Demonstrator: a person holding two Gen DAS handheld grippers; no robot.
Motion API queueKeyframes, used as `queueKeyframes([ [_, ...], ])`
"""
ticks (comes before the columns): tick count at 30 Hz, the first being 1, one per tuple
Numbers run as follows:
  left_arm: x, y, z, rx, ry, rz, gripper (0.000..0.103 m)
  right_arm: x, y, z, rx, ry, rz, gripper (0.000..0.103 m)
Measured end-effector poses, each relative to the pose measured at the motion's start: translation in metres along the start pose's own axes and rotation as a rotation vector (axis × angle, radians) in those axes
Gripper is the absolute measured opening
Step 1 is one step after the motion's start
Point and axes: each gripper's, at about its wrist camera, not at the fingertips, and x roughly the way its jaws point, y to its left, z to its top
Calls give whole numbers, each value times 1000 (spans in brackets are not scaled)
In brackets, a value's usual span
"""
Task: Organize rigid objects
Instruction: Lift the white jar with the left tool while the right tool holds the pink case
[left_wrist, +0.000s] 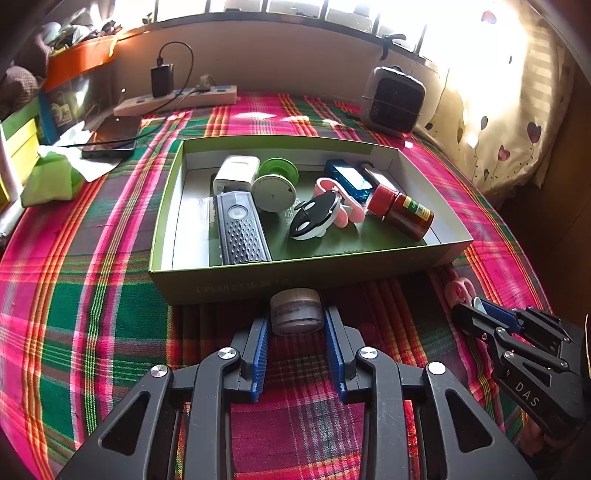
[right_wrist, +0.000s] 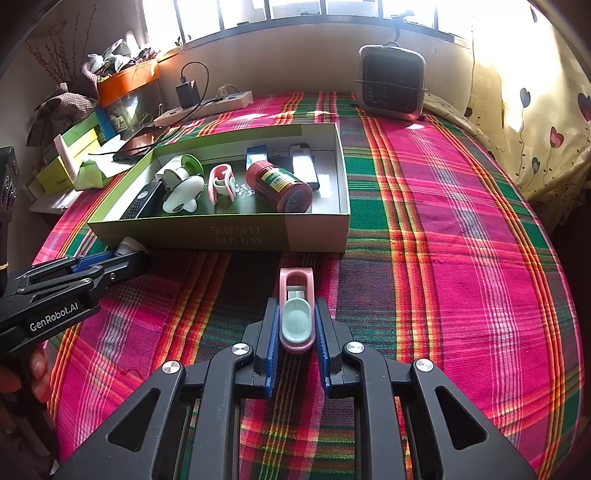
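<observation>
Left claw clamped on a small round jar, right claw on a pink clip.

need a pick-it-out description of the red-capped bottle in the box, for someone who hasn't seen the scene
Find the shallow green box on the plaid cloth. At the end farthest from the black grater-like bar lies the red-capped bottle, on its side beside the pink clip. It is the only brown-bodied item, with a green and yellow label.

A pink, green and red plaid cloth covers the tabletop. Ahead of the left claw, with its blue pads, sits an olive-green box; inside, a red-capped brown bottle. Between the right claw's pads: a pink-and-mint clipper.
</observation>
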Motion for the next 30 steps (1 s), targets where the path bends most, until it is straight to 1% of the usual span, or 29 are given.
queueKeyframes([
  [14, -7, 0, -3, 2, -8, -12, 27, -3, -2, -3, 3, -7, -2, 19],
  [30, -29, -8, 0, 15, -51, -32, 27, -17, 4, -5, -15, -33, 16, 19],
])
